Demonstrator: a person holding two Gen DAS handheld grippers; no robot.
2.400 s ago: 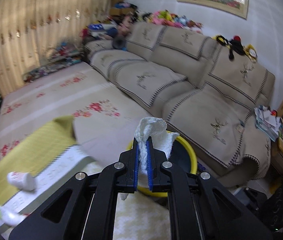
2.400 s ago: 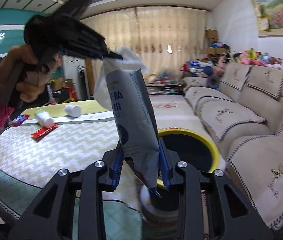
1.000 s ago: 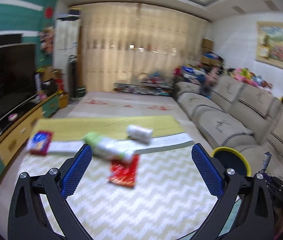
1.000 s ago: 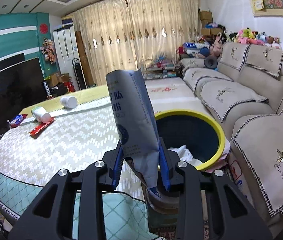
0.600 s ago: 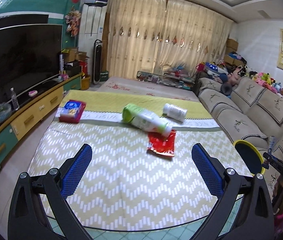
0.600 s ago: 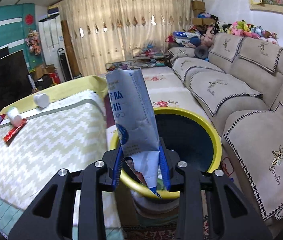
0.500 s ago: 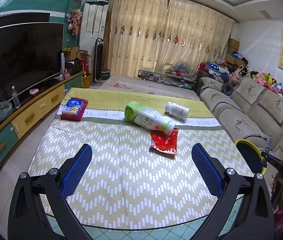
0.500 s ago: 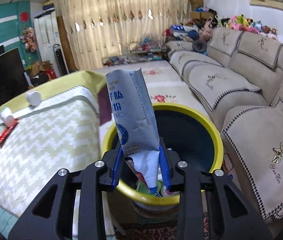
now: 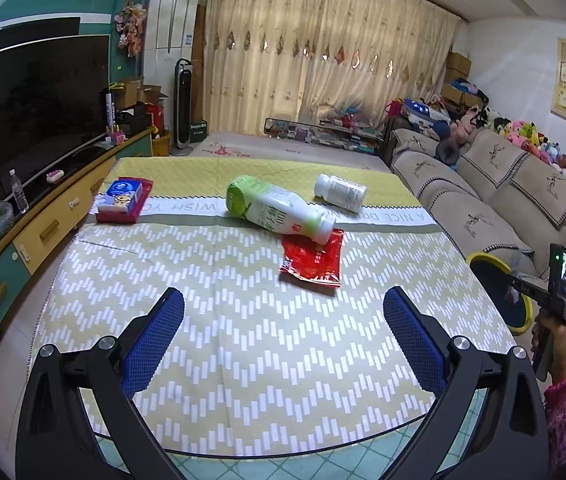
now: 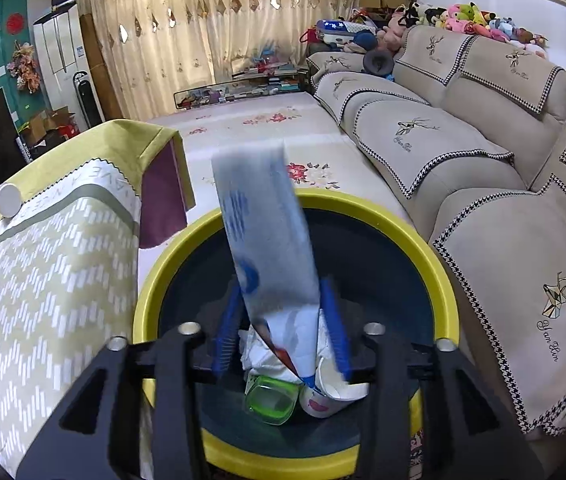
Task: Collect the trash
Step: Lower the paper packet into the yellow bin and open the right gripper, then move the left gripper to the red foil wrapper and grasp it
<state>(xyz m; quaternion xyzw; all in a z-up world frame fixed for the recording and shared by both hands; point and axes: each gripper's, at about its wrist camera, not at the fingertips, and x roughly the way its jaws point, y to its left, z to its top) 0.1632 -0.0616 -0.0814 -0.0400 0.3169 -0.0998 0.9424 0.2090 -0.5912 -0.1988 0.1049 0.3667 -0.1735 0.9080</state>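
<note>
The blue-and-white carton (image 10: 271,248) is being released over the yellow-rimmed bin (image 10: 423,240): it is blurred and tilted, its lower end lying between the blue pads, which are being held slightly spread. No firm contact with the pads can be confirmed, so the step in hand is judged to be the drop. Inside the bin, a green-lidded cup (image 10: 271,400), a paper cup (image 10: 331,394) and crumpled tissue (image 10: 259,350) are lying at 6 o'clock below the carton. The right gripper (image 10: 281,324) is being pointed downward into the bin mouth, directly above the rim.

The next move is judged to call for a wider spread of the right jaws and a clear withdrawal.

The left gripper (image 9: 281,322) is being held level above the surface (image 9: 243,340), its jaws spread wide and holding nothing. Remaining trash is lying at 12 o'clock ahead of it: a red wrapper (image 9: 313,260), a green-and-white bottle (image 9: 277,210) resting on the wrapper's far edge, and a white jar (image 9: 339,191) beyond. A red tissue pack (image 9: 125,200) is lying at 10 o'clock.
</note>
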